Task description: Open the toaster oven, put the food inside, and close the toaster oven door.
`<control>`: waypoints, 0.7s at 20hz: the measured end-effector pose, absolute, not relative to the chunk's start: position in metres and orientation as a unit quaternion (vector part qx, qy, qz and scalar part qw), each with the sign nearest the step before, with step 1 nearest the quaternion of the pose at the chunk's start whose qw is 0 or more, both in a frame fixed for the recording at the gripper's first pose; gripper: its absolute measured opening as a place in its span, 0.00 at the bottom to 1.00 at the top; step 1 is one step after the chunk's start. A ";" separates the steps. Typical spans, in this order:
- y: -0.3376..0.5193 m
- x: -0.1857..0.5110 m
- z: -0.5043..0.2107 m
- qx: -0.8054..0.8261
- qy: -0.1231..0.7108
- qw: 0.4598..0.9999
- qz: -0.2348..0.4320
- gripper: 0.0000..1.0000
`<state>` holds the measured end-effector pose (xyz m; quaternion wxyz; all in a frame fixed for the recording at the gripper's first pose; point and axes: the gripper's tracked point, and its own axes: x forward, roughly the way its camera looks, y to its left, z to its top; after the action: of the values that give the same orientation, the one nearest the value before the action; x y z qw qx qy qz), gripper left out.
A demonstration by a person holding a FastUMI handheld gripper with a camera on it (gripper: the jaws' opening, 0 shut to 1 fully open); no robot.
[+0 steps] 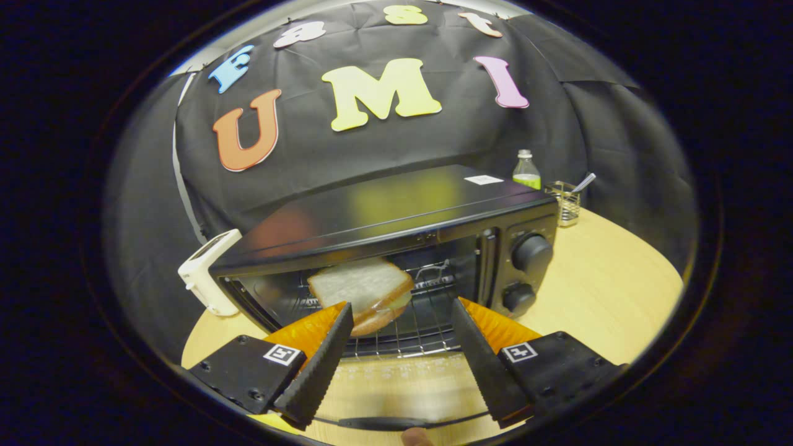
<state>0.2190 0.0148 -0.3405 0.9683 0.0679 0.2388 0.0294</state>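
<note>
Toaster oven (396,217) sits on the round wooden table (619,291), door (396,384) dropped fully open and lying flat toward the gripper, its handle at the near edge. Sandwich (362,292), white bread with a filling showing along the edge, is inside on the wire rack (421,325), toward the left half of the cavity and tilted, the far corner riding higher than the near one. Gripper (401,310) is spread wide with nothing between its fingers; both tips reach just to the mouth of the oven above the open door. Left fingertip sits just beside the sandwich's lower edge; can't tell whether it touches, the fisheye squashes that area. Right finger is well apart from the food, over bare rack. Two control knobs (531,253) on the oven's right panel, one above the other. White gadget (207,272) stands at the oven's left rear corner, against the black cloth. Behind the oven on the right: a clear bottle (526,168) with green liquid, and next to it a small wire basket (565,201) with a utensil handle sticking out. A fingertip (415,437) of the person shows just under the door handle.
</note>
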 end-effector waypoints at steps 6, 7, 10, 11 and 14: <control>0.025 0.159 -0.323 0.069 0.244 0.967 0.039 1.00; 0.029 0.149 -0.326 0.063 0.245 0.967 0.042 1.00; 0.051 0.125 -0.341 0.033 0.243 0.967 0.072 1.00; 0.057 0.121 -0.351 0.022 0.242 0.968 0.068 1.00; 0.058 0.104 -0.377 -0.004 0.253 0.965 0.067 1.00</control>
<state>0.1040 0.0583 -0.3769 0.9652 -0.0040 0.2528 0.0674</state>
